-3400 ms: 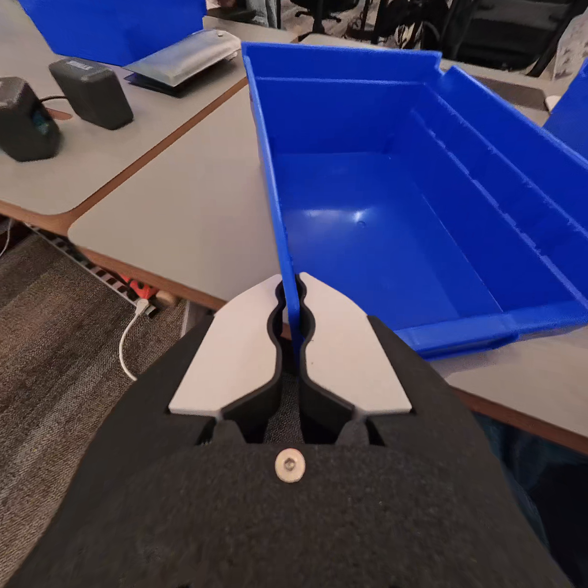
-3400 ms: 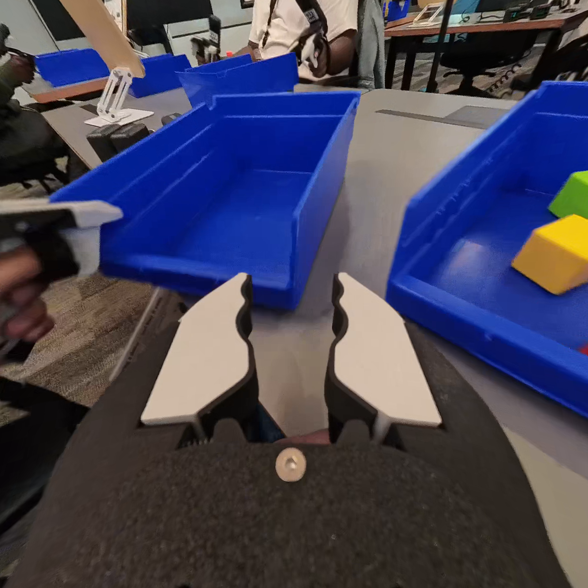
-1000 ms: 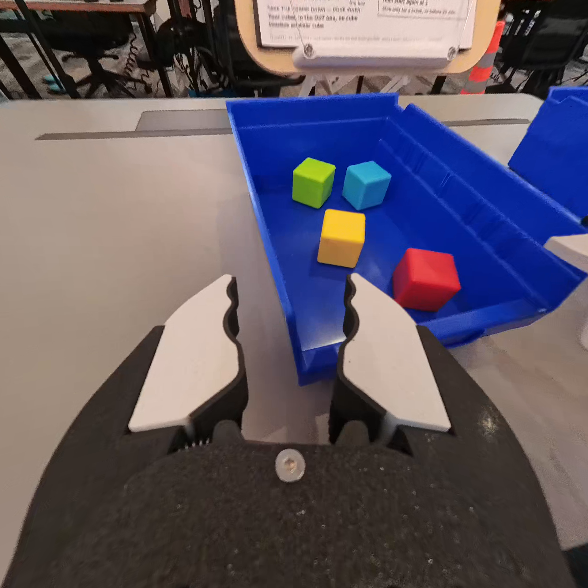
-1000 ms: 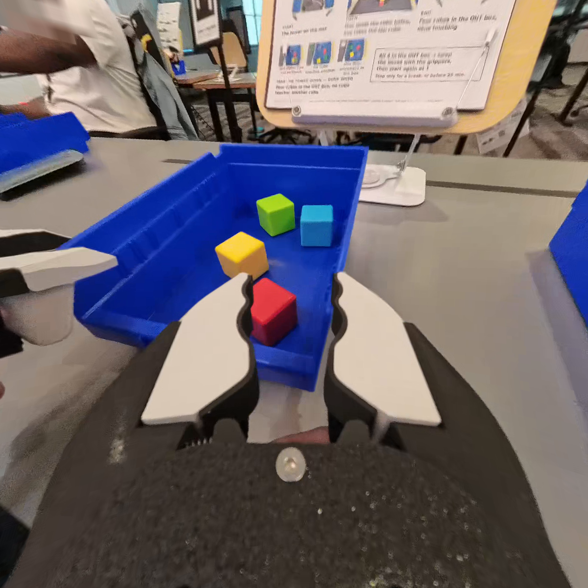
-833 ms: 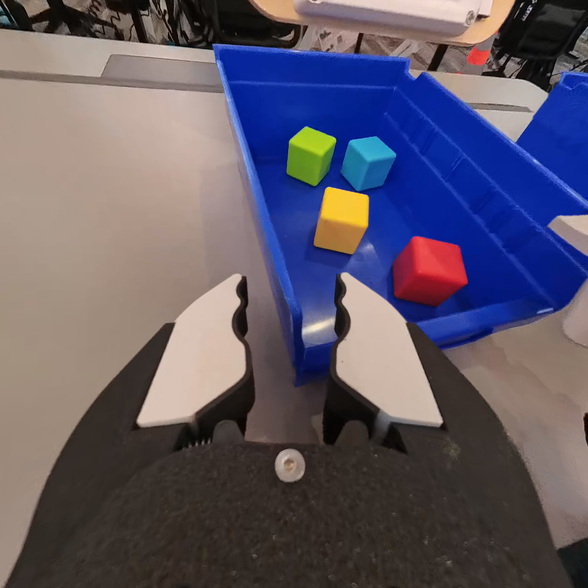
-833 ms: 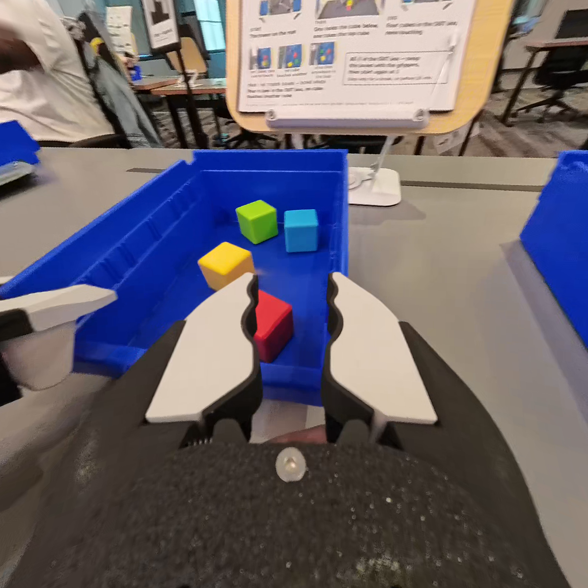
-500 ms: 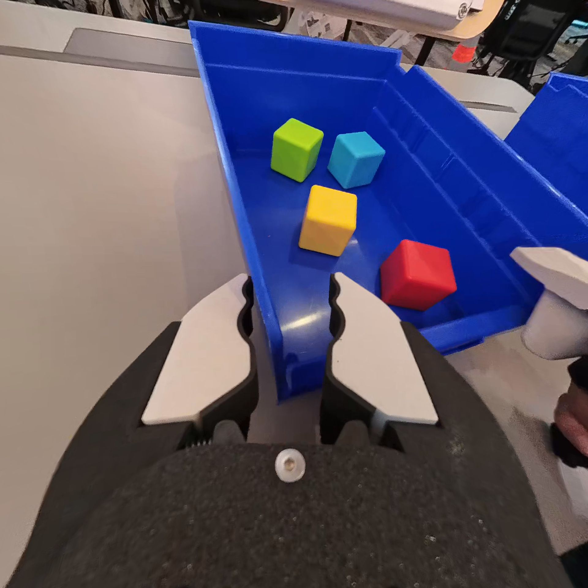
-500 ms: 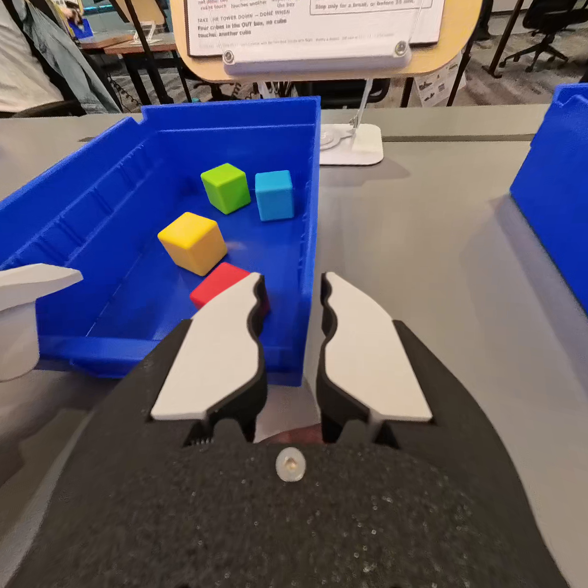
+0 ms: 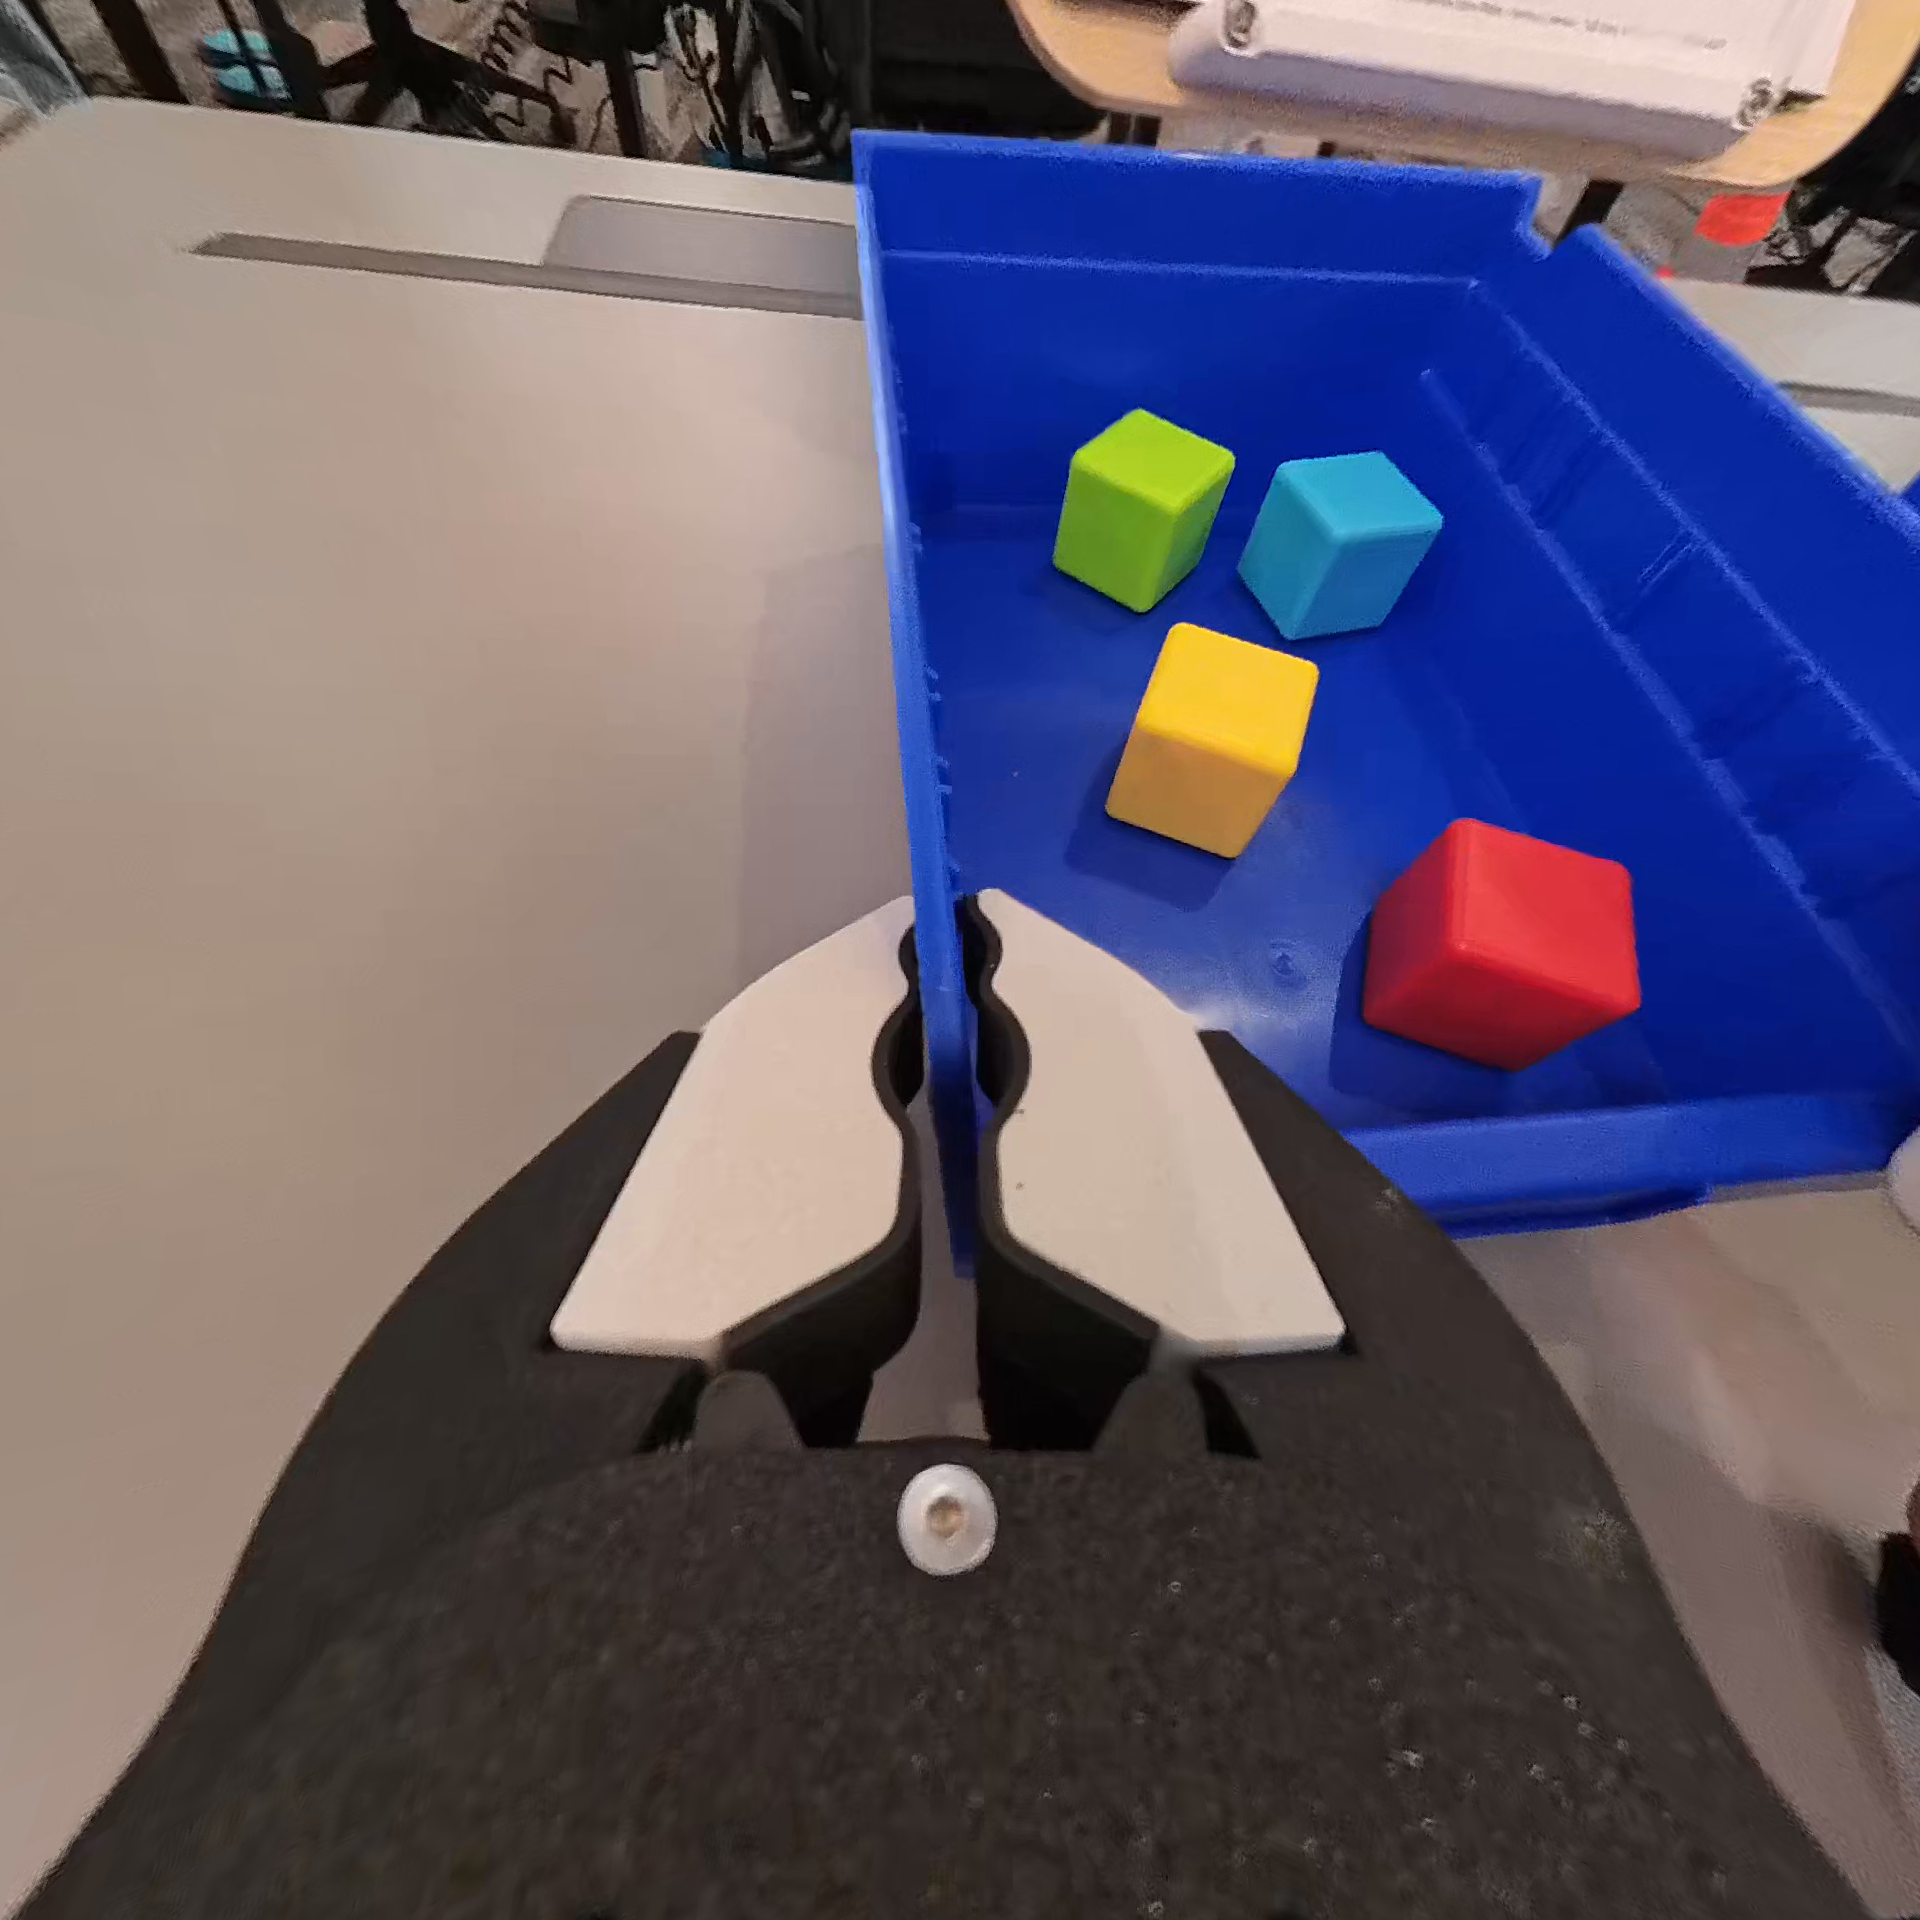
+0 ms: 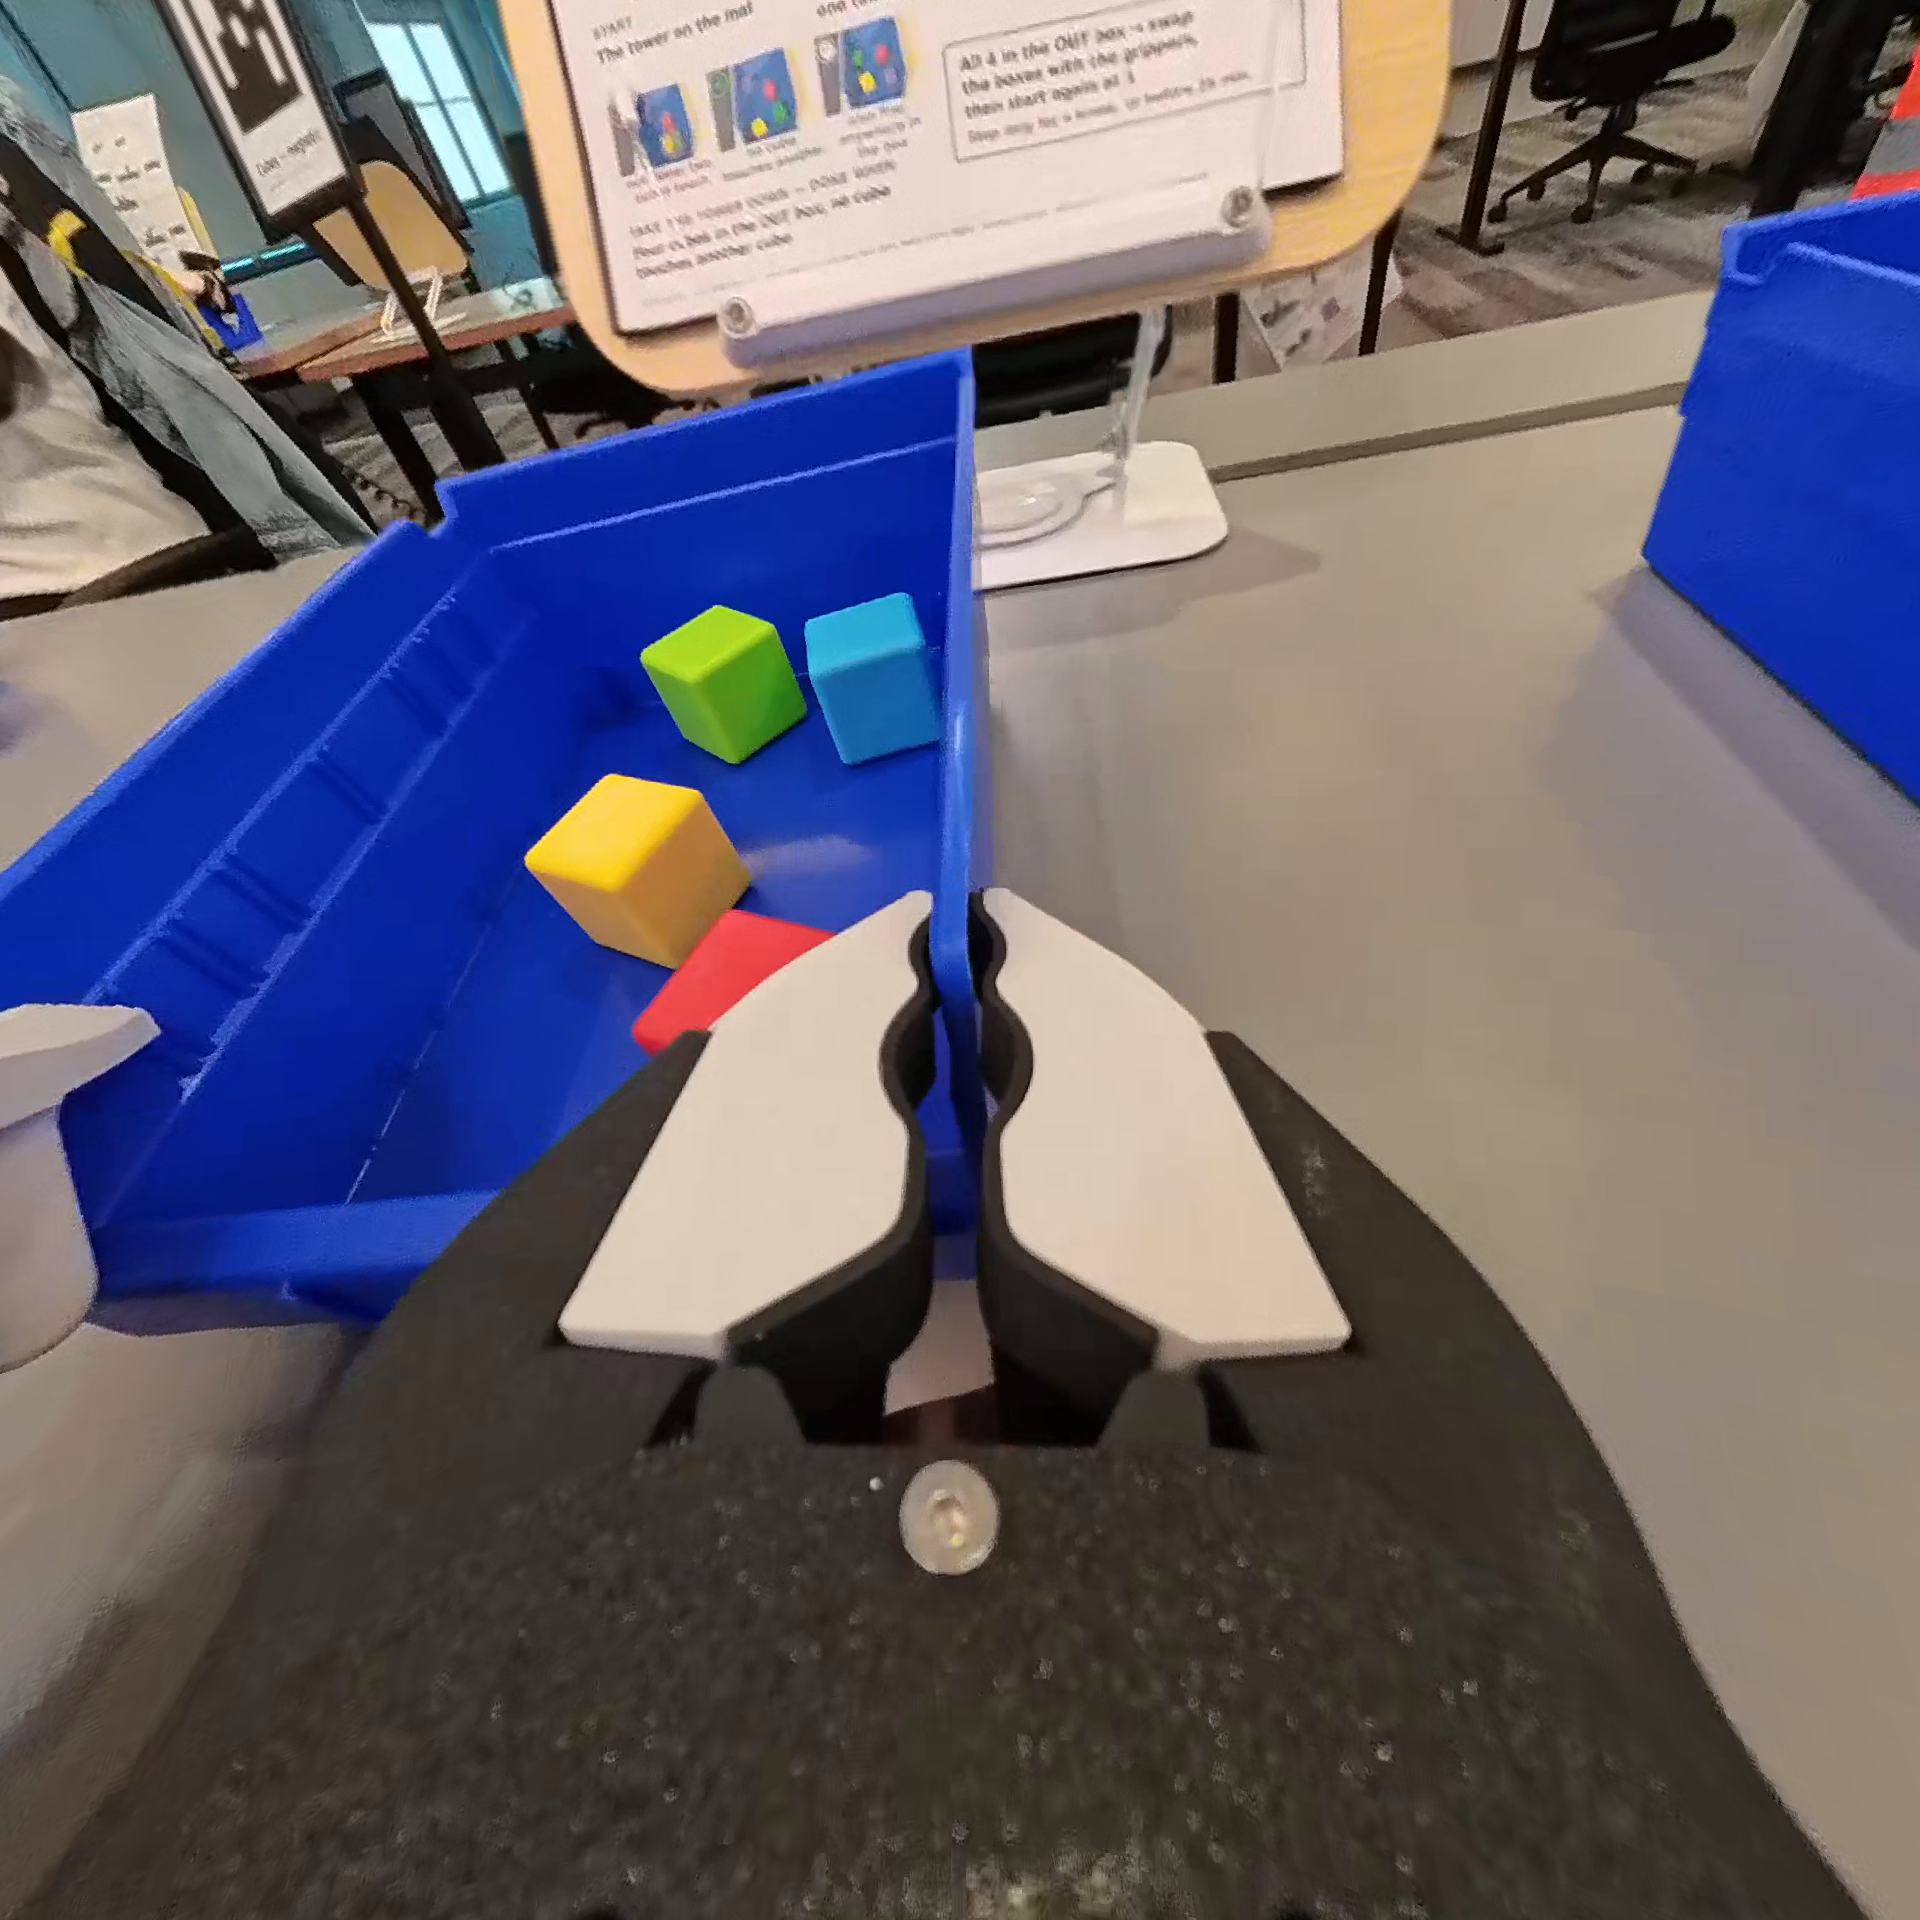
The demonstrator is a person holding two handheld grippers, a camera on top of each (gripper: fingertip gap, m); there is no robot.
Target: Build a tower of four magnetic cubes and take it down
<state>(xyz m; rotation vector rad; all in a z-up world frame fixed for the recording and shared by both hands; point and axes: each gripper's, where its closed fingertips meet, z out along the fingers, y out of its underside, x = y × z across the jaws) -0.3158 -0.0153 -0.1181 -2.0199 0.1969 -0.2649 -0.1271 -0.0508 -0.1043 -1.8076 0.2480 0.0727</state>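
Observation:
A blue bin (image 9: 1683,436) (image 10: 249,831) on the grey table holds four loose cubes: green (image 9: 1141,507) (image 10: 724,681), light blue (image 9: 1338,542) (image 10: 873,675), yellow (image 9: 1214,738) (image 10: 636,864) and red (image 9: 1501,940) (image 10: 727,977). My left gripper (image 9: 940,925) is shut on the bin's left side wall near the front corner. My right gripper (image 10: 951,914) is shut on the bin's right side wall near the front. The red cube is partly hidden behind my right finger in the right wrist view. The left gripper's finger (image 10: 62,1039) shows at the left edge there.
A second blue bin (image 10: 1808,499) stands to the right. A wooden board with an instruction sheet (image 10: 966,156) stands on a white base (image 10: 1101,509) behind the bin. A person sits at the far left (image 10: 94,447). Grey table (image 9: 416,675) lies to the left.
Both grippers moved from the empty bin to the bin with the cubes, came forward astride its side walls, and closed on them.

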